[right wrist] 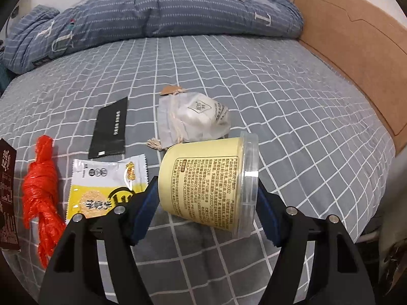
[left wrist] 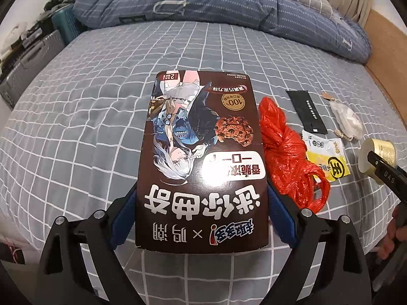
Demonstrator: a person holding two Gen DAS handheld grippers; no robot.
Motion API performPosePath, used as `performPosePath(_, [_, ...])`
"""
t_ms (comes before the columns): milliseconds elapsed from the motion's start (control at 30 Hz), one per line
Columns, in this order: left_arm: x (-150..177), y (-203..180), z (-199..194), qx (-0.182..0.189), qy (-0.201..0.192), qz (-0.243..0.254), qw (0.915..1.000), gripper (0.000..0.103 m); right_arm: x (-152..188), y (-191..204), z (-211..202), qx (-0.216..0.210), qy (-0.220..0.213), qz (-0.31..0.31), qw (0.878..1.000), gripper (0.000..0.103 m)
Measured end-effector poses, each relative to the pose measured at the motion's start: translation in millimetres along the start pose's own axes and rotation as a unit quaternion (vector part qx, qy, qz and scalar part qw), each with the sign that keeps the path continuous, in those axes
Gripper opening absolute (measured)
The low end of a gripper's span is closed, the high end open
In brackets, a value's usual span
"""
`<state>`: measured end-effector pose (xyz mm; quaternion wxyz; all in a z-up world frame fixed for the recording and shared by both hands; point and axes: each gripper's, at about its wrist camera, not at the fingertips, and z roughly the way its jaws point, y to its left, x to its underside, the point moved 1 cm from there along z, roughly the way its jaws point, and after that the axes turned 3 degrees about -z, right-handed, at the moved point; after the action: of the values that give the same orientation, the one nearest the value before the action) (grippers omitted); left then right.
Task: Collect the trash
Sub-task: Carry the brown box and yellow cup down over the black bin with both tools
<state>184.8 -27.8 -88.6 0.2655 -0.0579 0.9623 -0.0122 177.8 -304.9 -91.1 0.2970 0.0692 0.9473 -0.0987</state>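
Clamping a brown cookie box [left wrist: 201, 162] between its blue pads, the left gripper [left wrist: 202, 216] holds the box flat by its near end, one pad pressed to each long side, so the carton runs straight ahead of the fingers above the grey checked bedsheet [left wrist: 76, 127]. Just to the right of that box lies a crumpled red plastic bag [left wrist: 285, 152], and beyond the bag to the right sit a yellow-and-white snack wrapper [left wrist: 325, 157] and, farther forward, a flat black sachet [left wrist: 306, 110]. The right gripper [right wrist: 206, 203] is closed on a pale yellow tub [right wrist: 208, 180] with a clear lid; the tub is tipped on its side between the pads, its lid end toward the right finger and its base toward the left one. Whether the tub touches the sheet I cannot tell. Directly ahead of the tub, near it, rests a white drawstring pouch [right wrist: 193, 119] with a tan tag at its far end. Left of the right fingers lie the snack wrapper [right wrist: 106, 185], the black sachet [right wrist: 110, 129] ahead of it, and the red bag [right wrist: 40, 193] farther left, with the box edge at the frame's border. Well ahead of both tools, a rumpled blue quilt [right wrist: 152, 15] stretches across the bed, and a tan headboard [right wrist: 356, 63] runs along the right side.
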Motion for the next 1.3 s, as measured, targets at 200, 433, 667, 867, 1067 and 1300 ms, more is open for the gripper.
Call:
performPosePath(200, [5, 1, -13, 0.002, -0.002, 0.001, 1.0, 0.088, 4, 3, -16, -0.014, -0.013, -0.015, 1.0, 0.068])
performPosePath(433, [9, 5, -32, 0.006, -0.012, -0.001, 0.9999, 0.088, 7, -1, -43, -0.018, -0.031, -0.015, 0.999, 0.068])
performPosePath(667, [13, 6, -57, 0.012, -0.024, -0.001, 0.9996, 0.088, 10, 0, -66, -0.024, -0.046, -0.018, 0.998, 0.068])
performPosePath(867, [20, 8, -75, 0.016, -0.031, -0.001, 0.9994, 0.088, 16, 4, -88, -0.026, -0.061, -0.029, 0.997, 0.068])
performPosePath(1067, [27, 12, -91, 0.018, -0.042, -0.003, 0.999, 0.088, 22, 8, -110, -0.035, -0.072, -0.032, 0.996, 0.068])
performPosePath(1300, [35, 18, -111, 0.02, -0.051, -0.004, 0.9985, 0.088, 32, 14, -135, -0.055, -0.083, -0.038, 0.994, 0.068])
